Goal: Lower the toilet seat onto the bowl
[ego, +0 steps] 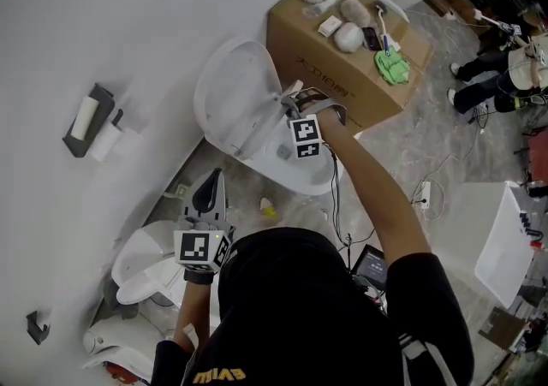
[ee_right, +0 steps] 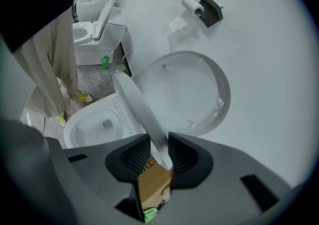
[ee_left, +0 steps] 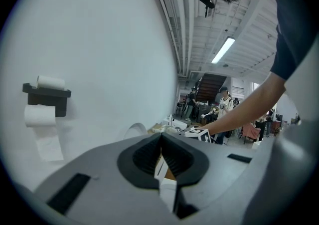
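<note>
Black print on the side of the brown cardboard box [ego: 330, 68], upper right of the head view, is too small to read; the strip of it visible in the right gripper view is cut off by the jaws; yellow letters on the person's black shirt [ego: 342, 350] are cut by the bottom edge. The white plastic toilet seat [ee_right: 142, 109] stands half-raised and edge-on at frame centre, between the white ceramic bowl [ee_right: 79, 119] at left and the upright white lid [ee_right: 199, 89] at right; the right tool [ee_right: 159, 144] pinches its rim. The left tool [ee_left: 160, 136], pads pressed together on nothing, sits lower left in the head view, well apart from the seat.
</note>
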Demonstrator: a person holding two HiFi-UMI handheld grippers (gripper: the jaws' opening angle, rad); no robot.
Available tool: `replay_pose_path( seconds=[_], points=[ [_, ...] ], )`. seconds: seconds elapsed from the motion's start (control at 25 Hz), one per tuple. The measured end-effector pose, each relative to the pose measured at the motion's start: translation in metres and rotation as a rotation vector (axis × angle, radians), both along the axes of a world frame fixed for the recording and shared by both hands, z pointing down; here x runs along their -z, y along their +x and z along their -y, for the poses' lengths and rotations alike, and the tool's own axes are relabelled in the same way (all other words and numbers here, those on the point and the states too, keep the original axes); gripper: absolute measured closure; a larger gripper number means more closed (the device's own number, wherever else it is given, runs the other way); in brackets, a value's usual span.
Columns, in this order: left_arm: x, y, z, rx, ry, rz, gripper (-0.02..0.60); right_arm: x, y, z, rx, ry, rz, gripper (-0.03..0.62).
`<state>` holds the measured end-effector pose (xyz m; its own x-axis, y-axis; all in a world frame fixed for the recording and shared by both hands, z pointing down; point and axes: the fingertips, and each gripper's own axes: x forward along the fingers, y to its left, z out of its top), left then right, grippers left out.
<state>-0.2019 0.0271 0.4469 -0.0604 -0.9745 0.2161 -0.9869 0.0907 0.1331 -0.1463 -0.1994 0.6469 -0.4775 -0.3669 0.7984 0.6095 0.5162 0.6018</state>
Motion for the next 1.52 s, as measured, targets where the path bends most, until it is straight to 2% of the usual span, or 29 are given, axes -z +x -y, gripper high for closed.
replay_pose_path(
  seconds=[0.8,1.12,1.52],
  points=[
    [-0.005,0.014,0.001,-0.054,0.015,0.01,0.569,-0.015,0.055,-0.008,-0.037,-0.014,-0.035,0.474],
    [-0.02,0.022,0.006,-0.1,-0.023,-0.005,0.569,-0.016,0.06,-0.009,-0.087,-0.007,-0.037,0.473],
    [-0.025,0.02,0.013,-0.109,-0.028,-0.022,0.569,-0.031,0.1,-0.013,-0.107,0.011,-0.061,0.467]
  ],
)
